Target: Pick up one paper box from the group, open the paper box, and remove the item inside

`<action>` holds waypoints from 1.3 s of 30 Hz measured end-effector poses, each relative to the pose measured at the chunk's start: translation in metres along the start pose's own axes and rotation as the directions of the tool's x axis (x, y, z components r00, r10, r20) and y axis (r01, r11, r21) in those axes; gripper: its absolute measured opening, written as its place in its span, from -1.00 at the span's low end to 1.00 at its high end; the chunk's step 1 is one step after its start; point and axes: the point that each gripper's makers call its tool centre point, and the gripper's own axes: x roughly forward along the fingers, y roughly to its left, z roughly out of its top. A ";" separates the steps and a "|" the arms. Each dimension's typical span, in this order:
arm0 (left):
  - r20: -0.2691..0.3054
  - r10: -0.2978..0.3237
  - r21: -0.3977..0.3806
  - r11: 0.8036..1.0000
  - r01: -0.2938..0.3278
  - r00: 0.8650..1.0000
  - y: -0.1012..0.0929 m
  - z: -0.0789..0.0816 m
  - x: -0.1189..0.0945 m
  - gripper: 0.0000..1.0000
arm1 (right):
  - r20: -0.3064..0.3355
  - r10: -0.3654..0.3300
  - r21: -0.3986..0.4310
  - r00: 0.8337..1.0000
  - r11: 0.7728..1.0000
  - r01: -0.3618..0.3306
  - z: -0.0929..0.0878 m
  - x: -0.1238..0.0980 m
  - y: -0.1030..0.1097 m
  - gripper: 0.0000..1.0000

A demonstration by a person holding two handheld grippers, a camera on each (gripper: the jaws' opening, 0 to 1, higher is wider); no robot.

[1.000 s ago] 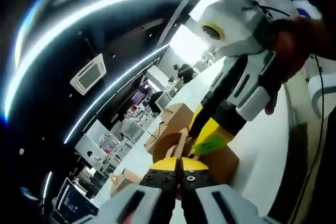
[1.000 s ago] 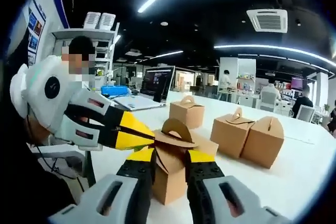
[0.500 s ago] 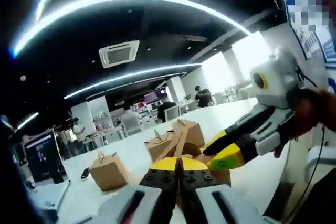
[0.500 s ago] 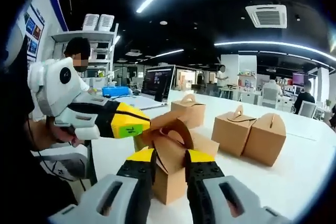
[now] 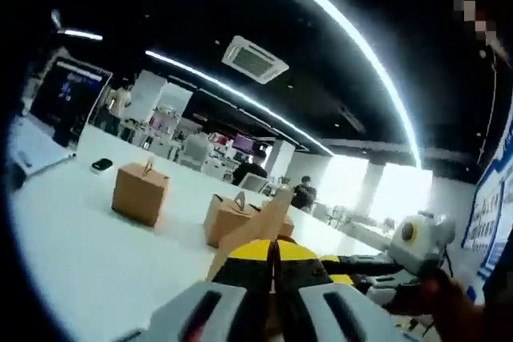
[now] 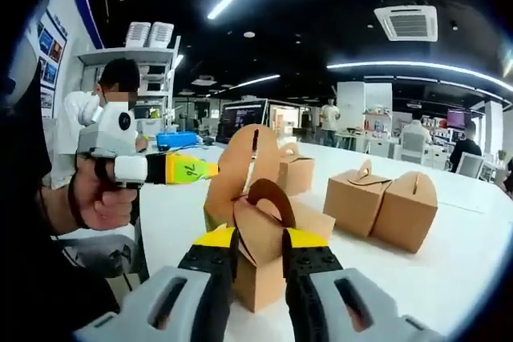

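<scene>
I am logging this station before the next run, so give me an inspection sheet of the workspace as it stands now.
Surface: white table, bare in front.
Job's things: held paper box between the right gripper's jaws, one handle flap pulled upward; three closed boxes beyond.
Clutter: laptop and a blue tray at the far end.
Grippers: right gripper shut on the box; left gripper pinching the raised flap's edge.
Cables: nothing seen.
Surroundings: open office, ceiling light strips, an air-conditioning vent, shelving, people at distant desks.
</scene>
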 end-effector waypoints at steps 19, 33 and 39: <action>0.064 0.017 -0.556 0.831 0.021 0.998 0.033 0.001 -0.015 -0.94 | 0.002 0.004 -0.002 1.000 1.000 -0.004 -0.001 0.001 0.000 -0.54; 0.047 0.044 -0.791 0.612 0.010 0.998 0.054 -0.018 -0.016 -0.94 | 0.004 0.008 0.001 1.000 1.000 -0.008 -0.001 0.003 0.000 -0.54; 0.026 0.066 -0.833 0.554 -0.015 0.997 0.063 -0.033 -0.019 -0.94 | 0.006 0.010 0.003 1.000 1.000 -0.010 -0.001 0.003 0.000 -0.54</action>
